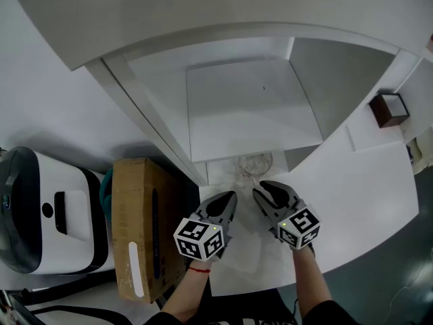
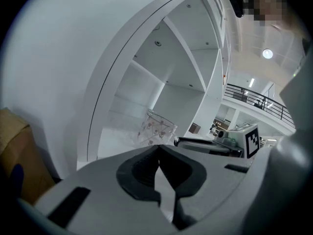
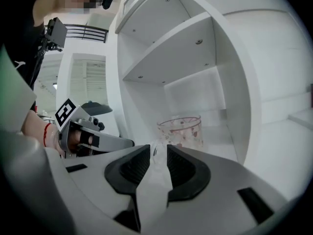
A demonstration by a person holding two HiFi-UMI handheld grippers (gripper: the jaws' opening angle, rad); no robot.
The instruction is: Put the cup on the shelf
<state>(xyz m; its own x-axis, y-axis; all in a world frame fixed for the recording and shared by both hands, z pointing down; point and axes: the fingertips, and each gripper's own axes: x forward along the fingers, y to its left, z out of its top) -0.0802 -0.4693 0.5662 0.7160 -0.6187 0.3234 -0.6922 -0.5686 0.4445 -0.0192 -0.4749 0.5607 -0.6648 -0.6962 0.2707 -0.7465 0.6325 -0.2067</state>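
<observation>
Clear heart-printed glass cup stood on white shelf.
Right tool pinched its handle; left tool was pressed together.

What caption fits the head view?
Right tongs hold a clear red-spotted glass cup in the white shelf unit; left tongs shut beside.

Bright, even light; fisheye-warped views with dark corners.

No writing is legible anywhere; the white label on the cardboard box is unreadable.
</observation>
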